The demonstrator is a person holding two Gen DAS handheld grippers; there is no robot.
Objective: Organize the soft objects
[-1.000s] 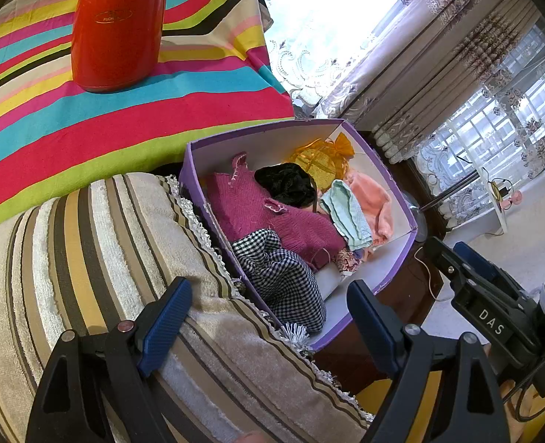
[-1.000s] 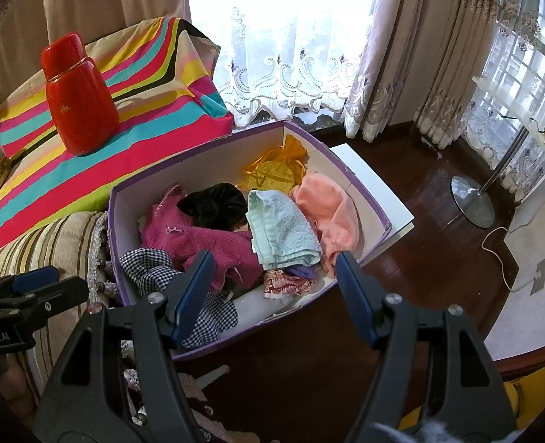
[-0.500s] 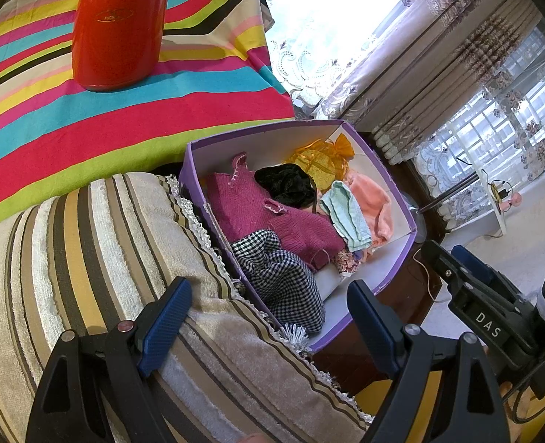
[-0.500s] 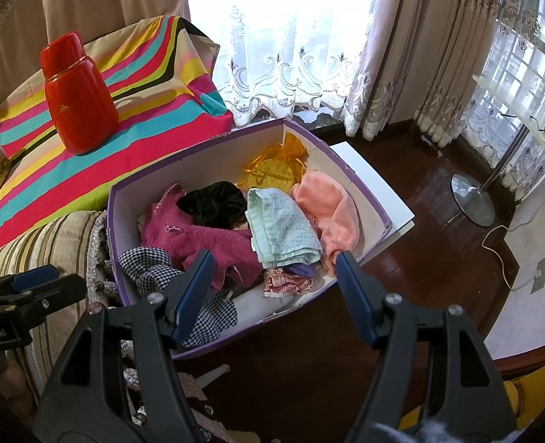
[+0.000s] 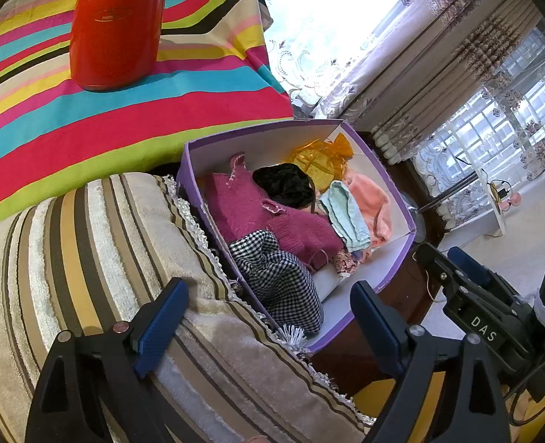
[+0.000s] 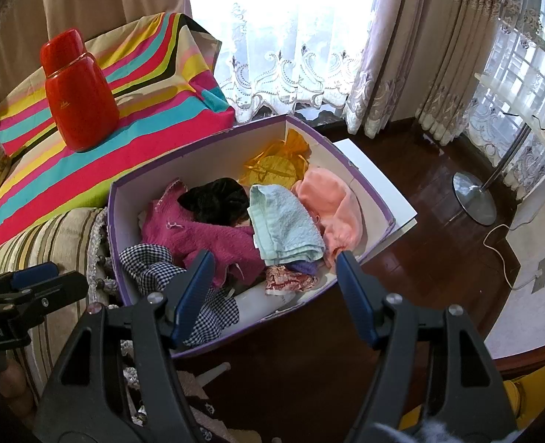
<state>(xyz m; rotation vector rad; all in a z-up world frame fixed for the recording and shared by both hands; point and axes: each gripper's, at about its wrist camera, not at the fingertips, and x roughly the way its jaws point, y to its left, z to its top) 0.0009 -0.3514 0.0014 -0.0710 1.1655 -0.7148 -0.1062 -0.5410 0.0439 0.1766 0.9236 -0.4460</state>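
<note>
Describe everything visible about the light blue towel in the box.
The light blue towel is soft terry cloth, loosely folded in layers with a hemmed edge showing. It lies atop the pile in the purple box, resting against the peach cloth and overlapping the magenta knit. Neither gripper touches it.

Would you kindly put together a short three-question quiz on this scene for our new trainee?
1. True or false: the right gripper is clamped on the light blue towel.
2. Which item lies in the far corner of the purple box? A) checked cloth B) yellow mesh bag C) magenta knit
3. Fill in: the red flask stands upright on the ______ cloth.

Key
1. False: both it and the left gripper hang open and empty.
2. B, the yellow mesh bag; the checked cloth and magenta knit lie nearer.
3. Striped.
</note>
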